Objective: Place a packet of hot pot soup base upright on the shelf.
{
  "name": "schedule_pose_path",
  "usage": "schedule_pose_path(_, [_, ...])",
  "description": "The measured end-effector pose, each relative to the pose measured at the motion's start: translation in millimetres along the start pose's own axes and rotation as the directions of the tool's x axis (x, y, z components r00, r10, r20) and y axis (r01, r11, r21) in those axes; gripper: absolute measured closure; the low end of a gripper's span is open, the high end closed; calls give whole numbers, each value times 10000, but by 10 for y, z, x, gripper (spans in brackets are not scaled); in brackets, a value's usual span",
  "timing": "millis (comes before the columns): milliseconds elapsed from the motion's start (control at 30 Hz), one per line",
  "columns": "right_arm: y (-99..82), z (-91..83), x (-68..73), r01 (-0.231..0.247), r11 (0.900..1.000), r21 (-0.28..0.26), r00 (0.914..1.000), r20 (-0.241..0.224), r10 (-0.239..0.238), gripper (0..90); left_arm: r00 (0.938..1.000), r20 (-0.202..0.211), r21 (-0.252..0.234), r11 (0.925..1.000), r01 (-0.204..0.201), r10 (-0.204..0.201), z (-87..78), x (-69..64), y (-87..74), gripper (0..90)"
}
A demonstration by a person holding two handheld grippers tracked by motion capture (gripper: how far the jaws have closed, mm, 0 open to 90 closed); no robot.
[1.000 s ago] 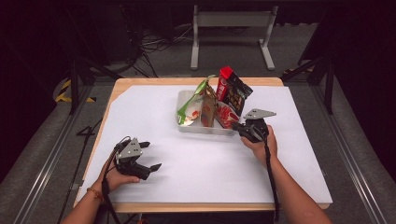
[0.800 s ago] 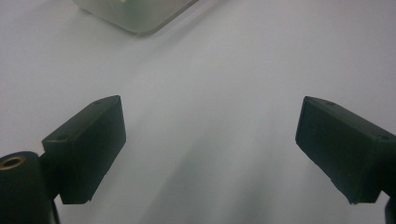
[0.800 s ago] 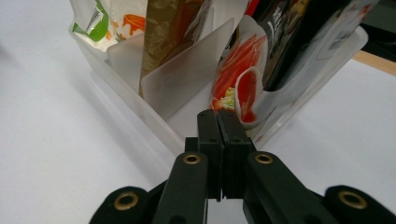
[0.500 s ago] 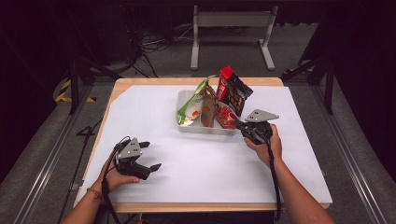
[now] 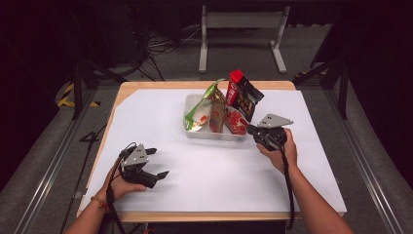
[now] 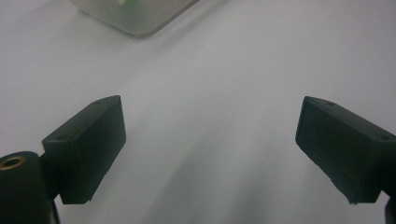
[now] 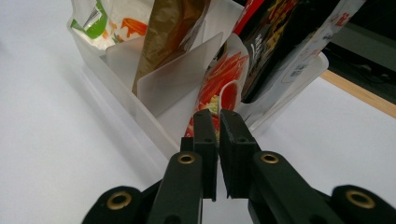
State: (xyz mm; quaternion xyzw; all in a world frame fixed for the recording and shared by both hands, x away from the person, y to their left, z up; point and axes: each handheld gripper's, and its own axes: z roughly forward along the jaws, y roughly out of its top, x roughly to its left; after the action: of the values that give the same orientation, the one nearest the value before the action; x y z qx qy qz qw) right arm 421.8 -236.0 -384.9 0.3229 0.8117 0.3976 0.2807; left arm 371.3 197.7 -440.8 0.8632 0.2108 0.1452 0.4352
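Nearest to us, the left tool (image 5: pixel 157 167) rests low on the white sheet that covers the table (image 5: pixel 204 165), gripped in the person's left hand (image 5: pixel 122 185). Its jaws stand wide apart with nothing but bare white surface between them; in the left gripper view, a corner of the tray peeks in at the top edge.

Over on the right side, the right hand (image 5: pixel 281 152) holds the right tool (image 5: pixel 251 129) level, its tips at the near right corner of the translucent plastic tray (image 5: pixel 214 135). In the right gripper view the jaws are almost together, just a thin slit between the pads, and they have just been easing open a touch. Nothing sits between them; the tips (image 7: pixel 215 122) are right at the edge of the red snack pouch (image 7: pixel 223 79), and I cannot tell whether they touch it.

That red pouch stands in the tray's right compartment, behind a frosted divider (image 7: pixel 177 77). Left of it a brown pouch (image 5: pixel 217 113) stands upright, and at the left end a green and white bag (image 5: pixel 198 109) leans outward. Farthest back, a black and red bag (image 5: pixel 243 95) tilts over the tray's right rear corner, rising above everything else.
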Motion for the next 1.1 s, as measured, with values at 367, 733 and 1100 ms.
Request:
schedule_pose_path(367, [-29,-98,4,355,9994,32,9993,64,-355,777,10000,39,36,10000,67,-67,14,-1,-1,94])
schedule_pose_path(733, [-62,-214,43,912,9956,-205,9958,-39,-913,663,10000,67,76,10000,19,-20,21,-4,1,93])
schedule_pose_path(1100, [-154,-320,67,1129,9936,-70,9933,-254,-1131,536,10000,10,61,10000,67,-67,15,-4,-1,90])
